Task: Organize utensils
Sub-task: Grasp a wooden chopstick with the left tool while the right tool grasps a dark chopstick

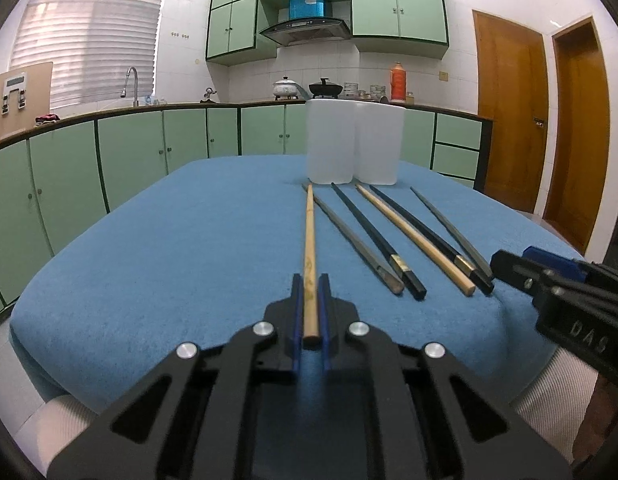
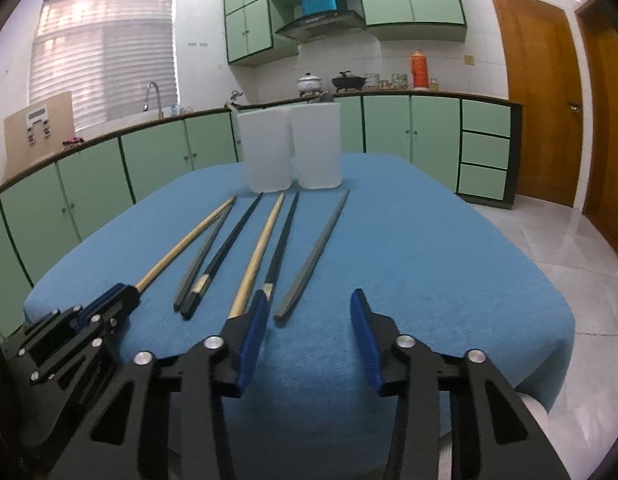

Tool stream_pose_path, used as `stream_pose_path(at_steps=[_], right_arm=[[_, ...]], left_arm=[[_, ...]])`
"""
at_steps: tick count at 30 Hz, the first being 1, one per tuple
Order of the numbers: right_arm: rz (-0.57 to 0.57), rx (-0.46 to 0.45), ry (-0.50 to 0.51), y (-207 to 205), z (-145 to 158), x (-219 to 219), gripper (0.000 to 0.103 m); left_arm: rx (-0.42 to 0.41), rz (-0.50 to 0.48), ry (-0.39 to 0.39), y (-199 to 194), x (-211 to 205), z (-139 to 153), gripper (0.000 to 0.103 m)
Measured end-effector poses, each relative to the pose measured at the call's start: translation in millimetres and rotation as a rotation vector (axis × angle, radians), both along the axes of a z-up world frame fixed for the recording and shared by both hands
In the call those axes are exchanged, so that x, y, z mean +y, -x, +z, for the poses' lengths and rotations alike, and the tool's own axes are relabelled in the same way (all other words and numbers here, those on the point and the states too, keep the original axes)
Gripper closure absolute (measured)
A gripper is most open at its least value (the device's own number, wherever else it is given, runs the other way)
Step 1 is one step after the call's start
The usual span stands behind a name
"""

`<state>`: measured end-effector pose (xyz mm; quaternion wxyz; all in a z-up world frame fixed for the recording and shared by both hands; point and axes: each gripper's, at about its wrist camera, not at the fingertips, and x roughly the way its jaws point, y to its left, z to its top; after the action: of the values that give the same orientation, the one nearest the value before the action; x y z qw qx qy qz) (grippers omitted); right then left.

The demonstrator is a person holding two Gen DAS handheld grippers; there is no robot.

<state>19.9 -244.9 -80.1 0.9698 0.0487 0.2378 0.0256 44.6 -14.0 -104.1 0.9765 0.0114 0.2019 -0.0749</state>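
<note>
Both wrist views look low and forward across the blue table (image 1: 189,240) toward the kitchen counter (image 2: 389,94).

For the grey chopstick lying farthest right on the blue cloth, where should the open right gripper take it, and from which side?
Probably at its thick near end, coming from above. The grey chopstick lies flat on the blue cloth, apart from its neighbours, blunt end toward the right gripper, whose jaws stand open just short of it. Straddling the shaft across its width suits the slim shape; the far end tapers.

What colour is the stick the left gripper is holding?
Light tan wood, the chopstick, clearest in the left wrist view.
</note>
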Motion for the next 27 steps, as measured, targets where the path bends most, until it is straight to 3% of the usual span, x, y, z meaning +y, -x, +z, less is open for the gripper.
stream_pose_path(at_steps=[6,16,21,27], right_arm=[[-0.003,0.023,0.035,-5,-5,4,0.074],[-0.02,0.013,-0.001,-3,-7,-11,0.075],[-0.01,0.0,0.009,-2,-10,-6,0.075],[-0.022,-0.03,0.024,-3,-13,-3,0.084]], left_arm=[[0.003,0.006,0.002,-1,0,0,0.097],[0.004,0.022,-0.001,-1,0,0,0.095],[0.002,0.029,0.006,0,1,-1,0.087],[0.001,0.032,0.022,0,1,-2,0.087]])
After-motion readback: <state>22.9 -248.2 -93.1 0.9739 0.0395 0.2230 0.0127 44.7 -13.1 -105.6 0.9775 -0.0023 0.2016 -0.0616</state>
